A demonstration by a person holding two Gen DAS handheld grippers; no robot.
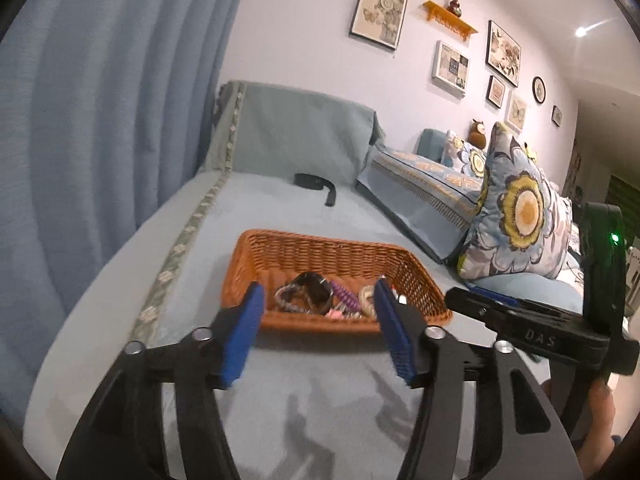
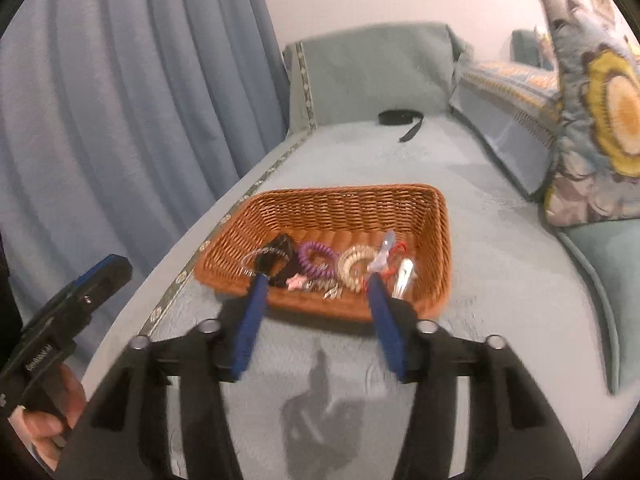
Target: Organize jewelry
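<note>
A brown wicker basket (image 1: 320,250) (image 2: 340,204) sits on the blue-grey sofa seat. In it lie a black watch (image 1: 314,290) (image 2: 276,258), a purple coil bracelet (image 1: 344,298) (image 2: 316,258), a pale coil bracelet (image 2: 354,266), a pink star charm (image 2: 297,281) and a silver clip (image 2: 404,278). My left gripper (image 1: 318,292) is open and empty, its fingertips at the basket's near rim. My right gripper (image 2: 316,276) is open and empty, fingertips over the near rim. A black strap (image 1: 316,184) (image 2: 400,120) lies farther back on the seat.
A blue curtain (image 1: 100,120) hangs to the left. The sofa backrest (image 1: 304,136) is behind the basket. Flowered cushions (image 1: 516,208) (image 2: 596,120) stand to the right. The right gripper's body (image 1: 520,324) shows in the left wrist view, the left one (image 2: 68,312) in the right.
</note>
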